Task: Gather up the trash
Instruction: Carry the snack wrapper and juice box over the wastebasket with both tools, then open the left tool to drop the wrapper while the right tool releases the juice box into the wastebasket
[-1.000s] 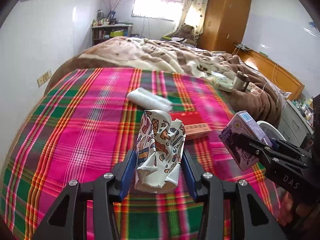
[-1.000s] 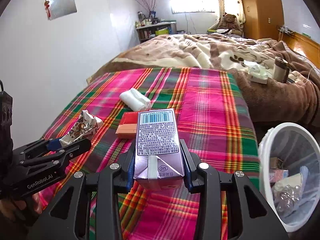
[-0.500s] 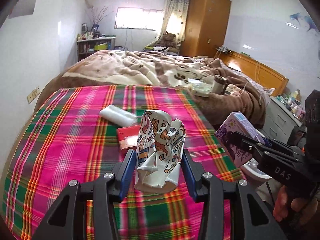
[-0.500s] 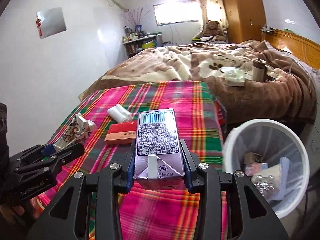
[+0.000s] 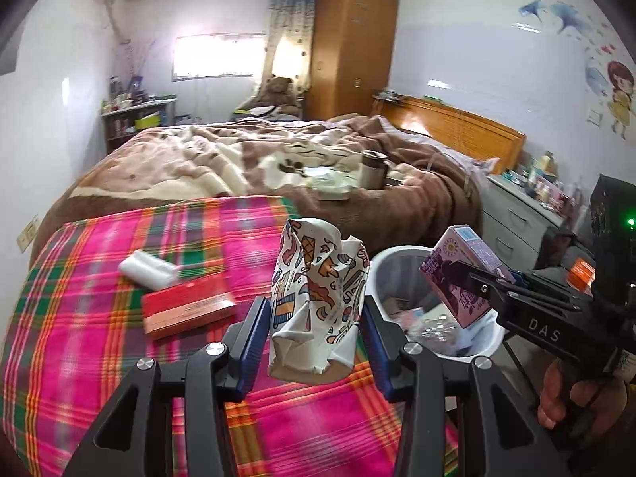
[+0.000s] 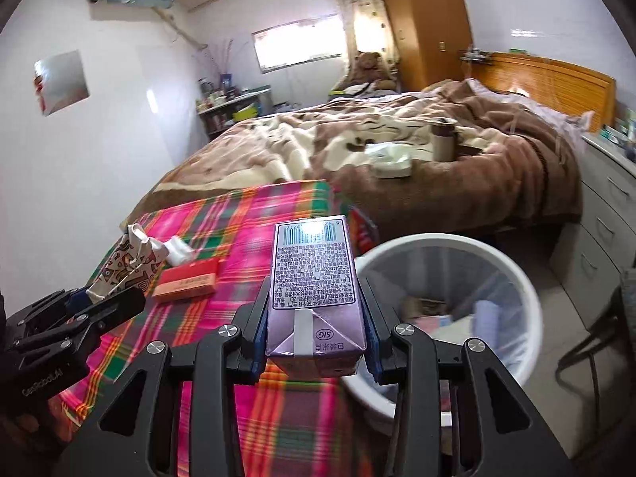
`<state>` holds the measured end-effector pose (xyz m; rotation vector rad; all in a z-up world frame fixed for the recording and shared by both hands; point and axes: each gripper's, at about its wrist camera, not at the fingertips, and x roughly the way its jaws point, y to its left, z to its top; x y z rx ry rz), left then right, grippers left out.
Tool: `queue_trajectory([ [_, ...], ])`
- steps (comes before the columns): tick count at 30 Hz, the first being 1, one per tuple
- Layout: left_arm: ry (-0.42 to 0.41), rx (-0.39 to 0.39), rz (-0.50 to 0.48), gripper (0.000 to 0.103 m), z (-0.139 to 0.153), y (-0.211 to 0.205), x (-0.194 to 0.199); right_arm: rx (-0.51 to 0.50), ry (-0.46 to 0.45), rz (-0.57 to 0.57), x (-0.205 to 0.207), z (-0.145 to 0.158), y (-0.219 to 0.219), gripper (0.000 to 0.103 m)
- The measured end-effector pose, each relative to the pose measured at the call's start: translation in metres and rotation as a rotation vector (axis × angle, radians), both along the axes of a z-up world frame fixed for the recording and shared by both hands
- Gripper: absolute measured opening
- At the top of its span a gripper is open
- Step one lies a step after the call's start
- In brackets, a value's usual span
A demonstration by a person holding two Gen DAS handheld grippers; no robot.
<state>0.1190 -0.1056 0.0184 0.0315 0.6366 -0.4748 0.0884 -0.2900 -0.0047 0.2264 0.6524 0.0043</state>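
Observation:
My left gripper (image 5: 316, 336) is shut on a crumpled patterned paper cup (image 5: 318, 298), held above the plaid bedspread (image 5: 79, 357). My right gripper (image 6: 316, 334) is shut on a purple drink carton (image 6: 314, 290), held near the rim of the white trash bin (image 6: 516, 274). The carton also shows in the left wrist view (image 5: 463, 276), over the bin (image 5: 381, 266). The cup shows in the right wrist view (image 6: 127, 266). A red flat box (image 5: 187, 312) and a white roll (image 5: 147, 270) lie on the bedspread.
The bin holds several pieces of trash. A bed with a brown blanket (image 5: 278, 159) lies beyond, with a tumbler (image 5: 371, 169) and a white pack on it. Grey drawers (image 6: 604, 218) stand at the right. A wooden wardrobe (image 5: 349, 51) stands at the back.
Both grippers moved right toward the bin with their items. The bin now shows large in both views, and the carton hangs by its rim.

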Motion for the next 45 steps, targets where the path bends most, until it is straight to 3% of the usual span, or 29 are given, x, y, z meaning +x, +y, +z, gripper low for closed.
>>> queue_trajectory([
  [18, 0.046, -0.004, -0.194, 0.046, -0.021, -0.109, 0.009, -0.037, 0.092, -0.154, -0.001, -0.02, -0.077, 0.039],
  [30, 0.076, 0.07, -0.211, 0.047, -0.043, -0.149, 0.027, -0.002, 0.182, -0.183, 0.014, -0.043, -0.111, 0.039],
  [33, 0.103, 0.039, -0.218, 0.047, -0.045, -0.155, 0.033, -0.007, 0.202, -0.187, 0.016, -0.048, -0.113, 0.039],
  [39, 0.084, 0.055, -0.225, 0.047, -0.044, -0.161, 0.034, -0.017, 0.222, -0.171, 0.017, -0.048, -0.116, 0.039],
  [41, 0.078, 0.054, -0.233, 0.053, -0.043, -0.162, 0.033, -0.027, 0.221, -0.156, 0.018, -0.046, -0.115, 0.04],
  [42, 0.08, 0.05, -0.229, 0.062, -0.043, -0.161, 0.033, -0.037, 0.217, -0.156, 0.018, -0.045, -0.113, 0.04],
  [44, 0.086, 0.034, -0.231, 0.066, -0.041, -0.16, 0.033, -0.067, 0.204, -0.17, 0.016, -0.043, -0.11, 0.054],
  [45, 0.087, 0.024, -0.222, 0.066, -0.04, -0.157, 0.033, -0.076, 0.2, -0.176, 0.016, -0.042, -0.11, 0.07],
])
